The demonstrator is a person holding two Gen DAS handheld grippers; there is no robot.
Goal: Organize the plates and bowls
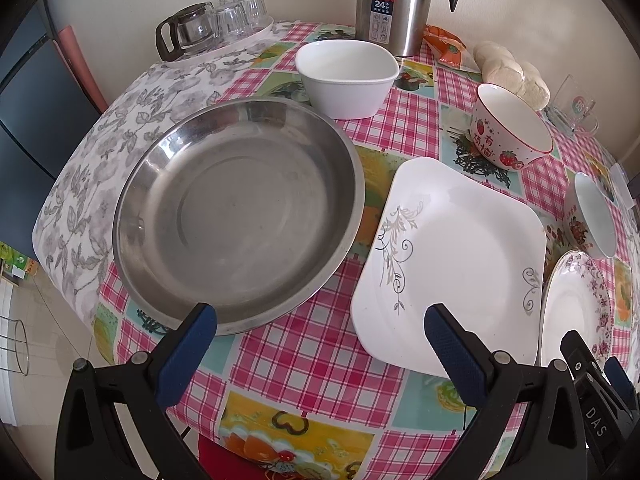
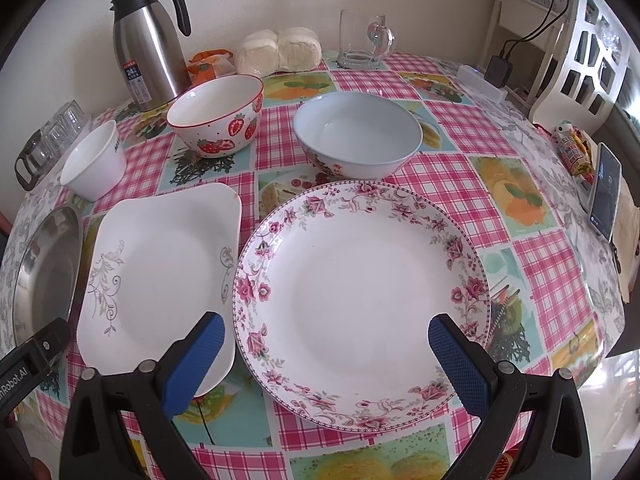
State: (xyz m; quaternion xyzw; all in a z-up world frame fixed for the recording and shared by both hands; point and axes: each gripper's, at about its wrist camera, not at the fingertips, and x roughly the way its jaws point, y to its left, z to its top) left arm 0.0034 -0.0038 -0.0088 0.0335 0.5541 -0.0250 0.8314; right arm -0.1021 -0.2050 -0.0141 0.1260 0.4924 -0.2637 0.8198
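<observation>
Hovering wide open and empty: left gripper (image 1: 320, 328) over the near table edge, right gripper (image 2: 326, 338) likewise, nothing touched. Straddling the near rim of the floral round plate (image 2: 360, 296) with the right fingers; just left of them, the square white plate (image 2: 160, 276). Beyond the left fingers, the steel pan (image 1: 240, 216) ahead-left. Farther off, strawberry bowl (image 2: 216, 120), pale blue bowl (image 2: 358, 140) and small white square bowl (image 1: 348, 78). Risking, probably, a slip on glazed rims or a knock between neighbouring plates if lifted flat. Little clearance between dishes; open tablecloth (image 2: 532, 256) right of the right fingers.
</observation>
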